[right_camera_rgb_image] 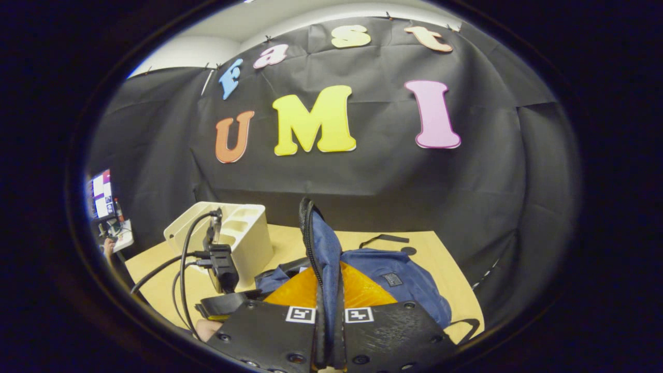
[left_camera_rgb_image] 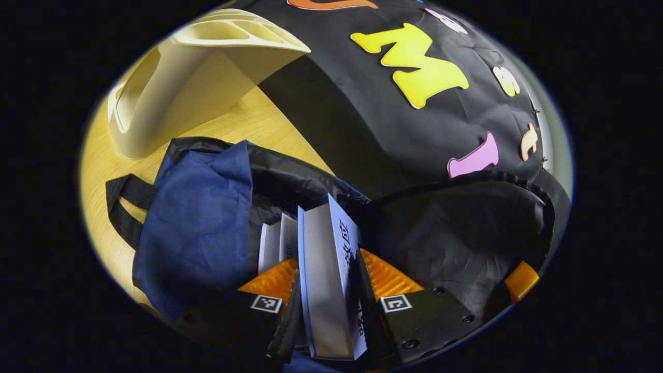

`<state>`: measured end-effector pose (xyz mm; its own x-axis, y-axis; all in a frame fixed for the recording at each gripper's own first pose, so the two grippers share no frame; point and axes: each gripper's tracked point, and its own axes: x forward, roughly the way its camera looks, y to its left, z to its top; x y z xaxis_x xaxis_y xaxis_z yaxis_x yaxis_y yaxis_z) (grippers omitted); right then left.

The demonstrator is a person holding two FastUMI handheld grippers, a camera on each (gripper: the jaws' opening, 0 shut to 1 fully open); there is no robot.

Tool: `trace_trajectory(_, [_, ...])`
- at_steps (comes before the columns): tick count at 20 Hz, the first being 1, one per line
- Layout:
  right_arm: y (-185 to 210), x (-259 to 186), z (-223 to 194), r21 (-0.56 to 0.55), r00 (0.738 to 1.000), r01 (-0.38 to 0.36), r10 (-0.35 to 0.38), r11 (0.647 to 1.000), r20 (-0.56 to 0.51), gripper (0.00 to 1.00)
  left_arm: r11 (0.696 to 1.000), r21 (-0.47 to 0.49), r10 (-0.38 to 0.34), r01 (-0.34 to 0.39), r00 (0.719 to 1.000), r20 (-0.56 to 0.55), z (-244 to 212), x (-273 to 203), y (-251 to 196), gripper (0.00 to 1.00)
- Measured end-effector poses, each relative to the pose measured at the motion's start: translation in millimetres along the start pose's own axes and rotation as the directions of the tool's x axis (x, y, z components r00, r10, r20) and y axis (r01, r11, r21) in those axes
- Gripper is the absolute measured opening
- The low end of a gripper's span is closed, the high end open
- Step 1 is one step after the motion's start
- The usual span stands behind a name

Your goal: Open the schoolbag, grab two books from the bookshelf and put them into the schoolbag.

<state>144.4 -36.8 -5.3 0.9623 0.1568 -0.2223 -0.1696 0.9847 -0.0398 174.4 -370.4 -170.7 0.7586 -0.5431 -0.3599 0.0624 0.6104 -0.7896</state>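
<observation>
In the left gripper view my left gripper [left_camera_rgb_image: 329, 277] is shut on a thick book [left_camera_rgb_image: 331, 290] with a pale cover, held spine up over the open mouth of the blue schoolbag [left_camera_rgb_image: 199, 228]. Another book [left_camera_rgb_image: 277, 243] stands inside the bag's dark lining. The right gripper view has my right gripper [right_camera_rgb_image: 329, 282] shut on the schoolbag's flap [right_camera_rgb_image: 321, 243], holding its zipper edge upright above the bag's body [right_camera_rgb_image: 399, 282]. My left gripper [right_camera_rgb_image: 221, 267], with its black cables, hangs to the left of the bag.
A cream bookshelf [left_camera_rgb_image: 191, 77] stands on the wooden table [left_camera_rgb_image: 259, 119] behind the bag, and its slots [right_camera_rgb_image: 235, 228] look empty. Black bag straps [left_camera_rgb_image: 124, 207] lie on the table. The booth's black cloth wall rises just behind.
</observation>
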Motion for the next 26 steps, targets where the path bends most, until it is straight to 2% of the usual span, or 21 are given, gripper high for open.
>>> trace_trajectory(2, [-5.2, -0.2, -4.3, 0.009, 1.0, 0.018, -0.018, 1.0, -0.018, 0.06, 0.989, 0.139, 0.053, -0.052, 0.999, -0.006, 2.9, 0.5, 4.1, 0.64])
trace_trajectory(4, [-10.7, -0.2, -7.3, 0.019, 0.999, 0.041, -0.04, 0.999, -0.028, 0.06, 0.974, 0.214, 0.085, -0.079, 0.996, -0.018, 6.3, -2.1, 4.1, 0.71])
trace_trajectory(5, [-11.9, -1.0, -9.8, 0.024, 0.998, 0.046, -0.045, 0.999, -0.037, 0.07, 0.958, 0.26, 0.129, -0.121, 0.992, -0.012, 11.6, -5.4, 7.8, 0.75])
trace_trajectory(6, [-10.9, -2.9, -14.3, 0.032, 0.998, 0.044, -0.043, 0.998, -0.051, 0.07, 0.916, 0.349, 0.209, -0.198, 0.978, 0.007, 18.2, -7.9, 21.1, 0.76])
trace_trajectory(7, [-10.8, -3.4, -18.9, 0.035, 0.997, 0.047, -0.044, 0.998, -0.067, 0.07, 0.891, 0.413, 0.2, -0.187, 0.98, 0.013, 19.4, -0.5, 20.5, 0.84])
trace_trajectory(9, [-12.6, -0.3, -26.2, 0.033, 0.995, 0.061, -0.058, 0.998, -0.084, 0.1, 0.853, 0.491, 0.203, -0.175, 0.979, -0.003, 16.9, -8.1, 21.2, 0.88])
trace_trajectory(10, [-13.9, -0.1, -33.4, 0.031, 0.992, 0.071, -0.067, 0.997, -0.104, 0.08, 0.849, 0.498, 0.209, -0.177, 0.978, -0.008, 14.4, -12.3, 23.5, 0.88])
trace_trajectory(11, [-15.5, -1.1, -37.9, 0.034, 0.99, 0.081, -0.077, 0.996, -0.117, 0.17, 0.852, 0.496, 0.205, -0.168, 0.978, -0.021, 12.1, -17.2, 24.4, 0.88])
trace_trajectory(15, [-18.3, -9.7, -50.5, 0.022, 0.979, 0.148, -0.143, 0.989, -0.147, 0.19, 0.838, 0.513, 0.212, -0.188, 0.977, 0.012, 23.8, -57.5, 34.4, 0.88])
trace_trajectory(16, [-19.7, -12.1, -54.3, 0.006, 0.974, 0.171, -0.168, 0.985, -0.152, 0.3, 0.834, 0.518, 0.209, -0.189, 0.978, 0.02, 26.5, -68.8, 36.7, 0.88])
trace_trajectory(19, [-20.1, -22.7, -59.4, -0.01, 0.962, 0.224, -0.223, 0.975, -0.156, 0.31, 0.825, 0.526, 0.208, -0.204, 0.977, 0.052, 34.8, -104.5, 50.1, 0.88])
trace_trajectory(20, [-19.7, -26.0, -62.0, -0.018, 0.958, 0.239, -0.239, 0.971, -0.157, 0.45, 0.82, 0.53, 0.212, -0.216, 0.975, 0.07, 39.0, -116.0, 56.1, 0.88])
trace_trajectory(23, [-14.4, -38.9, -65.8, -0.025, 0.951, 0.27, -0.271, 0.962, -0.148, 0.52, 0.801, 0.544, 0.222, -0.249, 0.968, 0.117, 49.2, -152.6, 72.5, 0.88])
trace_trajectory(24, [-11.6, -42.6, -67.6, -0.022, 0.95, 0.275, -0.275, 0.961, -0.145, 0.63, 0.796, 0.547, 0.223, -0.259, 0.966, 0.132, 53.0, -164.7, 78.5, 0.88])
trace_trajectory(25, [-7.8, -47.8, -68.6, -0.021, 0.951, 0.277, -0.277, 0.961, -0.139, 0.67, 0.789, 0.551, 0.226, -0.27, 0.963, 0.148, 57.2, -176.7, 82.6, 0.88])
trace_trajectory(26, [-3.7, -52.2, -70.3, -0.022, 0.951, 0.278, -0.278, 0.96, -0.135, 0.64, 0.781, 0.561, 0.221, -0.275, 0.962, 0.163, 60.1, -188.7, 85.6, 0.88])
